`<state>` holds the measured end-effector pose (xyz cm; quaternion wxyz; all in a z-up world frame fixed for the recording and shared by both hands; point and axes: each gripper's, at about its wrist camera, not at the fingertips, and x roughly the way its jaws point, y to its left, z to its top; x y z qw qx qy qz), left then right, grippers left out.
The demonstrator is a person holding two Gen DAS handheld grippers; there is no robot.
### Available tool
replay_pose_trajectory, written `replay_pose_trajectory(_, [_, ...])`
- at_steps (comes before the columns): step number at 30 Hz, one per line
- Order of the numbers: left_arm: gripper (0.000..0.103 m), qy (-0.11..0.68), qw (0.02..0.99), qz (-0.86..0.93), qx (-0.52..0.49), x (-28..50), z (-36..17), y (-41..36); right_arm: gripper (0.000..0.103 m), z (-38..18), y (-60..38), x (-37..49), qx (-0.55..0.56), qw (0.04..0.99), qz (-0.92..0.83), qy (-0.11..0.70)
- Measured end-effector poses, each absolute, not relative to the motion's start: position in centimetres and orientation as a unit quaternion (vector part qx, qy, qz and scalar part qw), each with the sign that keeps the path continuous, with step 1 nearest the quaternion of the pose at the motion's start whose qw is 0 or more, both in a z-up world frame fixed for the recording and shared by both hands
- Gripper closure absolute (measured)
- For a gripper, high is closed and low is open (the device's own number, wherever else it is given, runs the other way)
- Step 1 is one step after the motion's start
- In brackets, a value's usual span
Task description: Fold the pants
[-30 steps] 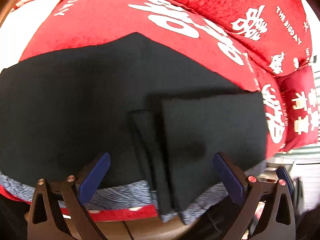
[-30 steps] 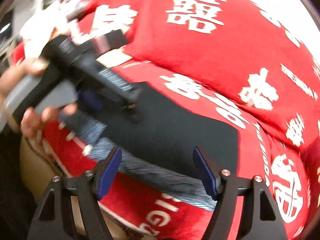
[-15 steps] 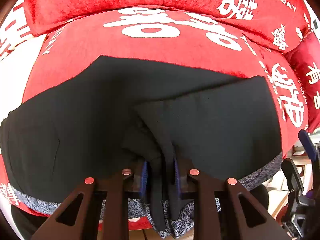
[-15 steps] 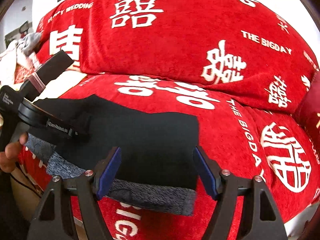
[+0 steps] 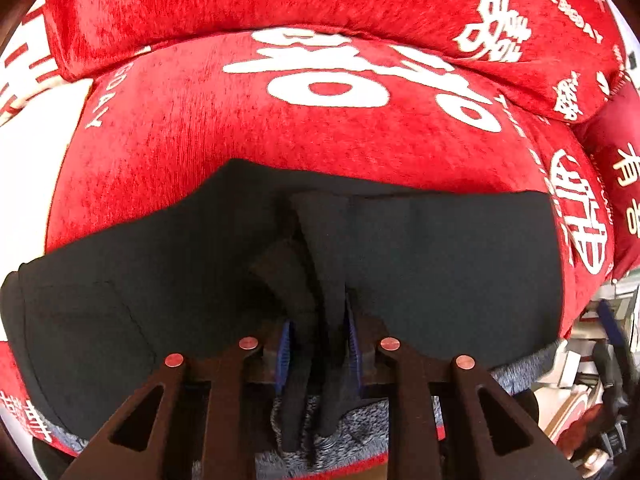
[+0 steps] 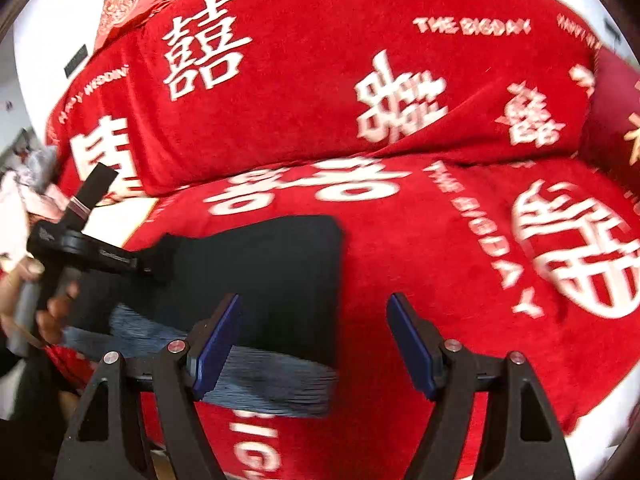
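Observation:
Black pants (image 5: 440,264) with a grey waistband (image 5: 360,420) lie folded on a red sofa seat (image 5: 280,128). My left gripper (image 5: 318,344) points steeply down and is shut on a bunched fold of the black cloth near the waistband, which rises in a ridge between its blue pads. In the right wrist view the pants (image 6: 272,264) lie at lower left, with the left gripper (image 6: 156,266) and the hand (image 6: 52,308) holding it on their left part. My right gripper (image 6: 315,308) hangs open over the pants' right edge with nothing between its fingers.
The sofa's back cushion (image 6: 320,60), red with white characters, rises behind the seat. A smaller dark red pillow (image 5: 616,184) sits at the right end. Clothes and clutter (image 6: 24,184) lie past the sofa's left end. The seat's front edge runs just below the waistband.
The left gripper went from wide open to shut on a fold of the pants and has pulled it up into a ridge. The right gripper rolled level and swung to the pants' right edge.

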<state>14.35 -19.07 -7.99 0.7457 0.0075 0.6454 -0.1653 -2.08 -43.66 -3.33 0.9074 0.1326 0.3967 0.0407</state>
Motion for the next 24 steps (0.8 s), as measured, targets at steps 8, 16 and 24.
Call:
replay_pose_trajectory(8, [0.066, 0.658, 0.734, -0.168, -0.003, 13.3, -8.7, -18.1, 0.024, -8.0, -41.4, -0.5, 0.115, 0.866, 0.080, 0.480])
replay_pose_trajectory(16, [0.066, 0.621, 0.764, -0.166, -0.063, 12.0, -4.3, -14.6, 0.020, -2.6, -40.3, 0.6, 0.087, 0.901, 0.084, 0.417])
replay_pose_trajectory(24, [0.066, 0.630, 0.756, -0.175, 0.037, 8.4, -7.9, -18.6, 0.020, -7.6, -37.3, 5.0, 0.022, 0.867, 0.011, 0.498])
